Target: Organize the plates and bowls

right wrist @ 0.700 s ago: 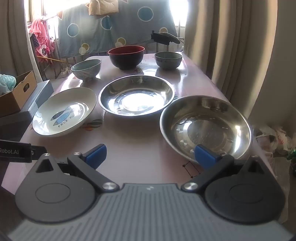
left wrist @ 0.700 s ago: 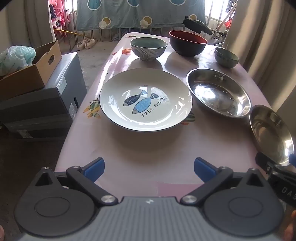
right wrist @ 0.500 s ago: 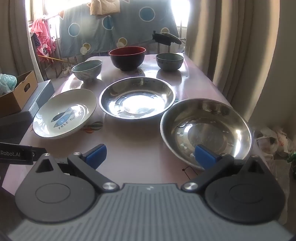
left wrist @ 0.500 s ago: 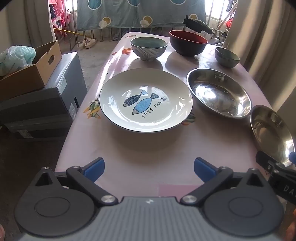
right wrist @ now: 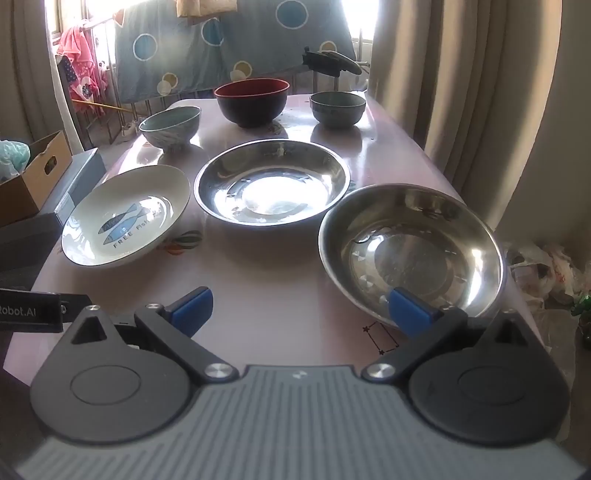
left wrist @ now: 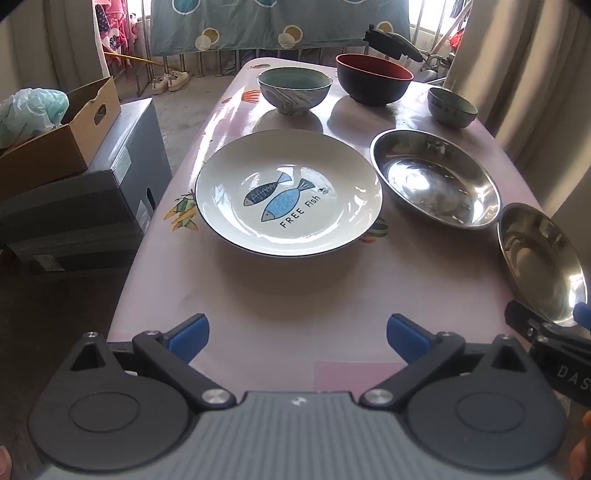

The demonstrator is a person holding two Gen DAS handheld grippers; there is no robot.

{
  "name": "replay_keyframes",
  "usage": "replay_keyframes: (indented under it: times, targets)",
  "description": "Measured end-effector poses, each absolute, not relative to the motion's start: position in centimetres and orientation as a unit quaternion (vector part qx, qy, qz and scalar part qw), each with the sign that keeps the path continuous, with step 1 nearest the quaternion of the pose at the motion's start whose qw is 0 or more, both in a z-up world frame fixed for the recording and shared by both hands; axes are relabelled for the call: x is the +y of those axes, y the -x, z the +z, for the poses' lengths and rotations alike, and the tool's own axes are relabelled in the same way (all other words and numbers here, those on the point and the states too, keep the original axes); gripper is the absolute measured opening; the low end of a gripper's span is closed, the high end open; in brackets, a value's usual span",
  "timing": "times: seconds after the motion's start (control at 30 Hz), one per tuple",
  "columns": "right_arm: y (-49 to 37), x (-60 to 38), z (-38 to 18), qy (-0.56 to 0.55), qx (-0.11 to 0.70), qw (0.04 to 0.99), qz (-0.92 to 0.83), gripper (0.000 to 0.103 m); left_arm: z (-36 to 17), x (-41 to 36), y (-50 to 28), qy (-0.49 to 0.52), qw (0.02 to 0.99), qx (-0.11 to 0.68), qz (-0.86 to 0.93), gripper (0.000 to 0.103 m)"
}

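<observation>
On the pink table (left wrist: 295, 295) lie a white fish plate (left wrist: 288, 192) (right wrist: 125, 216), a far steel plate (left wrist: 436, 177) (right wrist: 273, 182) and a near steel plate (left wrist: 539, 258) (right wrist: 410, 247). Behind stand a light blue bowl (left wrist: 294, 88) (right wrist: 170, 125), a red-and-black bowl (left wrist: 373, 77) (right wrist: 252, 99) and a small green bowl (left wrist: 452, 107) (right wrist: 338, 107). My left gripper (left wrist: 297, 334) is open and empty, in front of the fish plate. My right gripper (right wrist: 299, 306) is open; its right finger sits over the near steel plate's front rim.
A cardboard box (left wrist: 55, 136) sits on a grey case (left wrist: 85, 206) left of the table. Curtains (right wrist: 461, 92) hang along the right side. A patterned blue cloth (left wrist: 277, 22) hangs behind the far edge. Plastic bags (right wrist: 546, 266) lie on the floor at right.
The right gripper has crept forward toward the near steel plate, which sits a little lower and larger in its view. The left gripper has barely moved.
</observation>
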State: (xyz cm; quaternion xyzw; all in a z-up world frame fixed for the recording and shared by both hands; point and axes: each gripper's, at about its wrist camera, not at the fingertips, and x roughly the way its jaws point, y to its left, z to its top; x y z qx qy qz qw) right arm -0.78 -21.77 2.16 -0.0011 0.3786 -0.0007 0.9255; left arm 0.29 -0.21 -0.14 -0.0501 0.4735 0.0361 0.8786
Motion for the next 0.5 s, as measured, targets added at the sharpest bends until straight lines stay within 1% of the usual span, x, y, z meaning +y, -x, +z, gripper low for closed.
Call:
replay_keyframes:
  times: [0.5]
  targets:
    - [0.62,-21.62,2.13,-0.001,0.384,0.923,-0.003,0.102,-0.11,-0.18,-0.24,0.051,0.877,0.476,0.04,0.103]
